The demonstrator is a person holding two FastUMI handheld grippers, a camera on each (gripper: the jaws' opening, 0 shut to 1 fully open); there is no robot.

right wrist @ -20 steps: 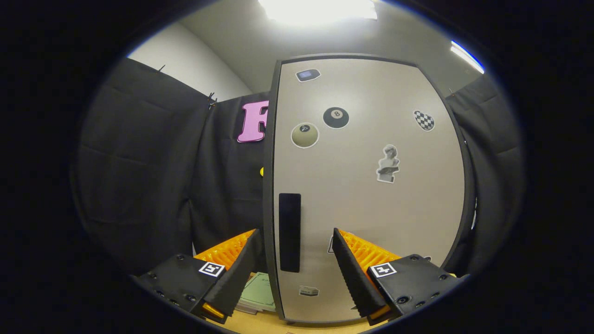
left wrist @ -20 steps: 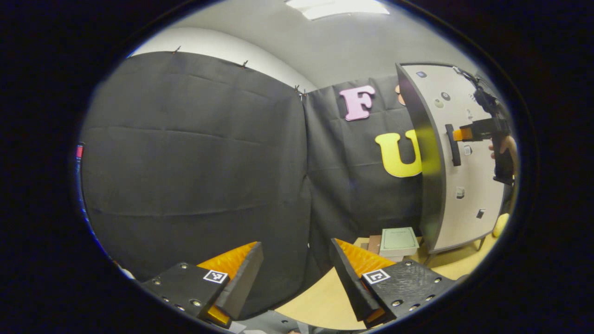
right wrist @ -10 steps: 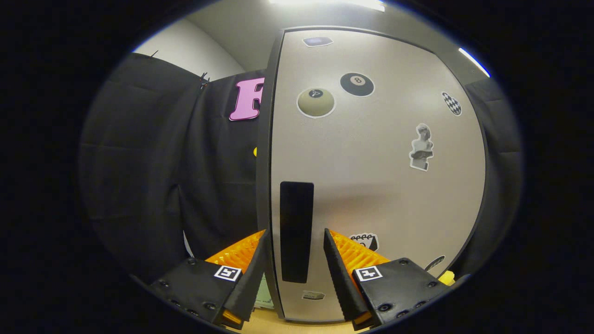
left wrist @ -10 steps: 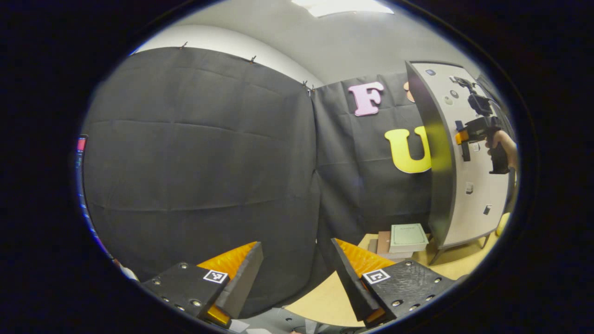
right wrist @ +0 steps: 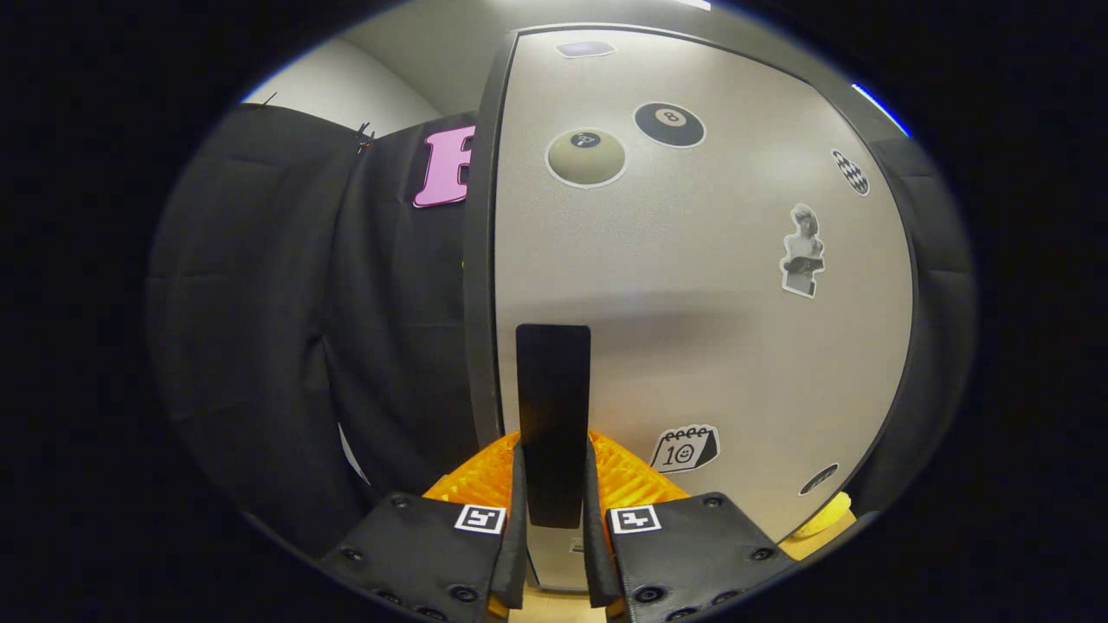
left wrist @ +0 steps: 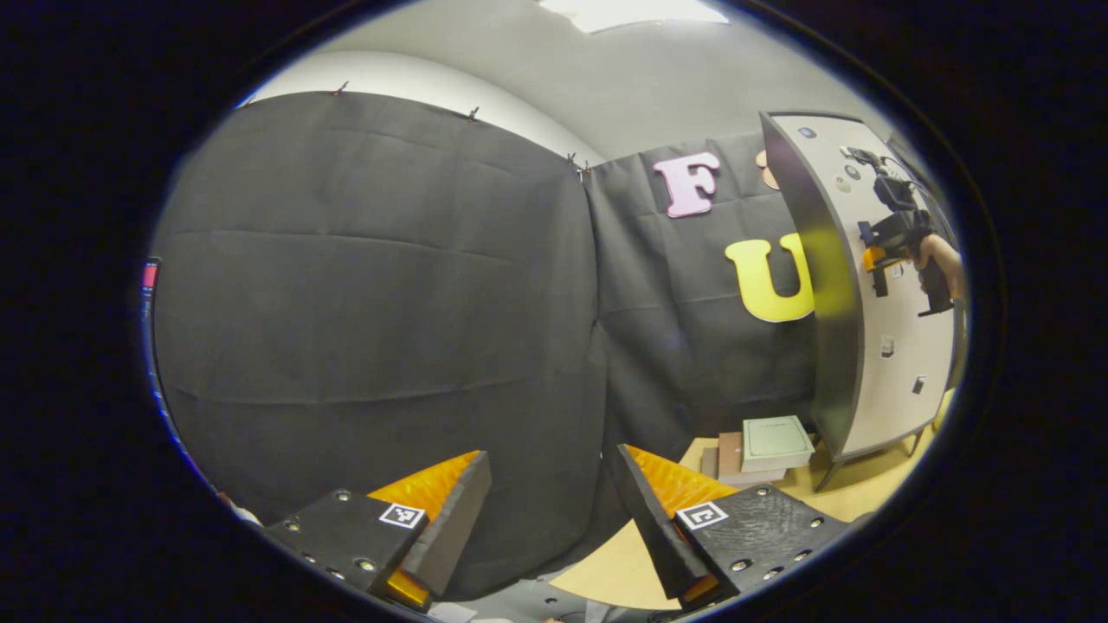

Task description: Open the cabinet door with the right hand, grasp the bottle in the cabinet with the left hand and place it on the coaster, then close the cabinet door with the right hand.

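Right gripper [right wrist: 554,554] clamped on door handle [right wrist: 552,407], its lower end hidden; left gripper [left wrist: 550,519] wide open, empty, over tan table [left wrist: 623,562].

Before you, operator: a light wooden bench [left wrist: 844,495]. On it, a stack of 2 books [left wrist: 762,446], pale green cover on top, brown one beneath, just beside the black cloth wall [left wrist: 372,303]. Above, a grey ceiling [left wrist: 658,78] with 1 bright light panel [left wrist: 628,10].
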